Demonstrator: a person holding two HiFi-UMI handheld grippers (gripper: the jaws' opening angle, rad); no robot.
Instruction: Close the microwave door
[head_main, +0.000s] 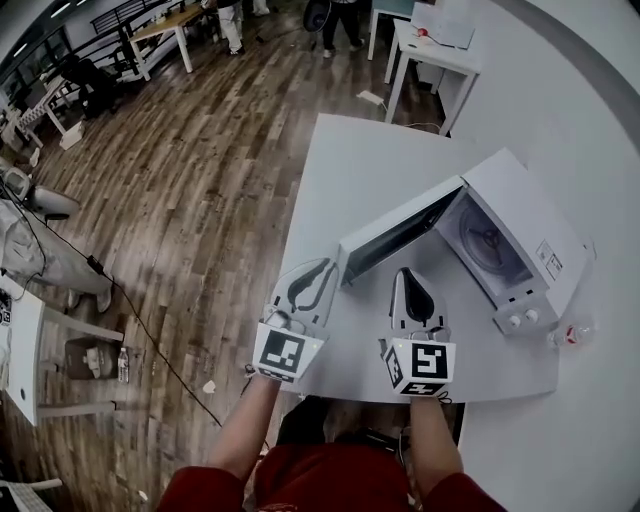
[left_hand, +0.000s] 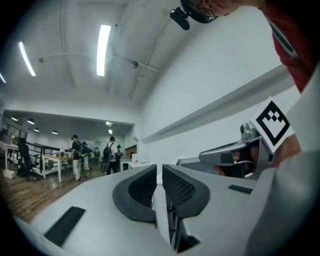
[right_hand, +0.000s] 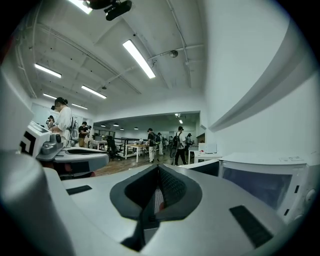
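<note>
A white microwave (head_main: 535, 235) stands at the right of a white table (head_main: 350, 170). Its door (head_main: 400, 232) hangs wide open, swung out to the left, and the cavity with its turntable shows. My left gripper (head_main: 322, 272) is shut and empty, its tip just left of the door's free end. The right gripper (head_main: 411, 278) is also shut and empty, in front of the open cavity, just behind the door. In the left gripper view the jaws (left_hand: 159, 172) meet. In the right gripper view the jaws (right_hand: 158, 175) meet too, with the microwave (right_hand: 260, 182) to their right.
A small bottle (head_main: 570, 335) lies on the table right of the microwave's knobs. Beyond the table stands another white desk (head_main: 440, 50). Wooden floor with a cable (head_main: 150, 340) lies to the left. Several people stand far back in the room.
</note>
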